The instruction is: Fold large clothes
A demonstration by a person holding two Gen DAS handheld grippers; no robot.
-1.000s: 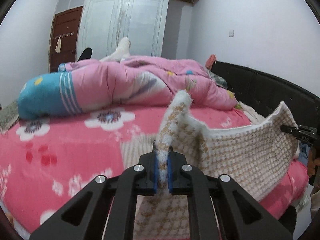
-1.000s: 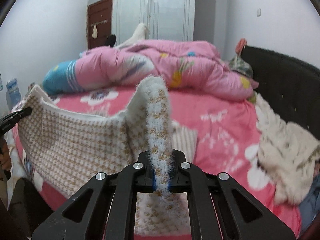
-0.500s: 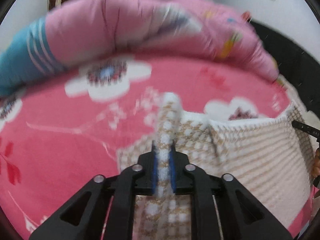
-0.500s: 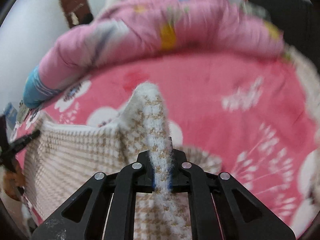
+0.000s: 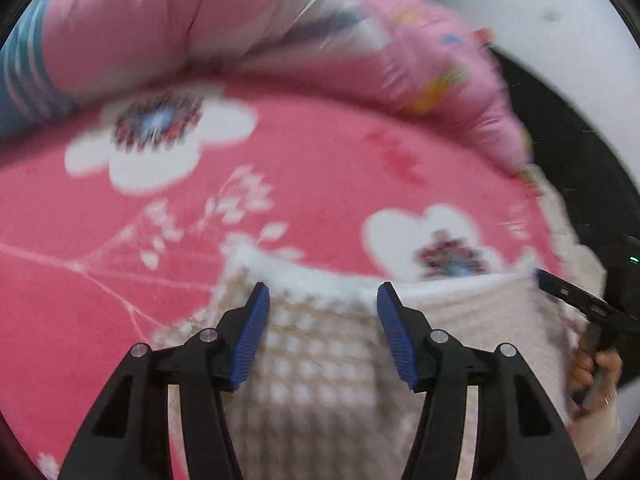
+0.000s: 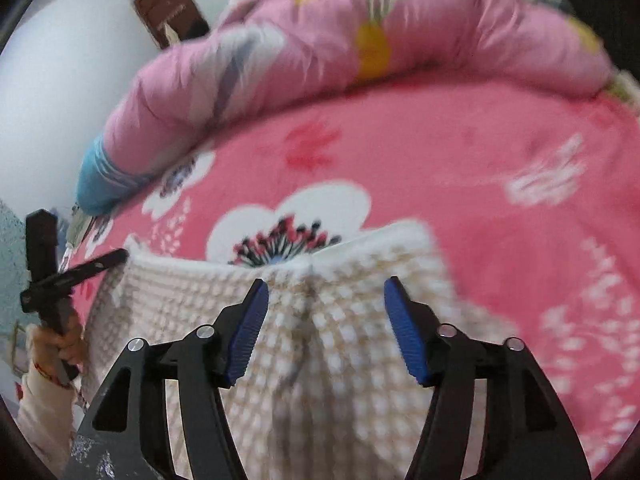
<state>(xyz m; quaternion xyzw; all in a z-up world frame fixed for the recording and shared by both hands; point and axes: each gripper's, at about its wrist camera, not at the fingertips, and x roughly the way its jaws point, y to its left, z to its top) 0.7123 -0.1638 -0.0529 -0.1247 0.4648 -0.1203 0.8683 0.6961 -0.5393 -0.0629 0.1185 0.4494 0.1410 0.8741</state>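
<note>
Both of my grippers have dropped from carrying height toward the bed, and the knitted garment (image 5: 320,356) that hung pinched and stretched between them a second ago now lies on the pink flowered bedspread (image 5: 120,208). My left gripper (image 5: 322,300) has just been opening; its blue pads (image 5: 250,336) stand well apart, with the cloth under the gap and neither pad pressing on it. My right gripper (image 6: 326,300) has done the same: pads spread, the garment's top edge lying loose below them. The piece is a fluffy knit, cream with a small tan check, and it has a plain white fuzzy border along the far edge. It lies at the near side of the bed, its far edge reaching a white flower print. A shallow crease runs down it between my right fingers (image 6: 404,332). A rolled pink quilt (image 6: 320,48) lies well behind it. Both views are blurred.
</note>
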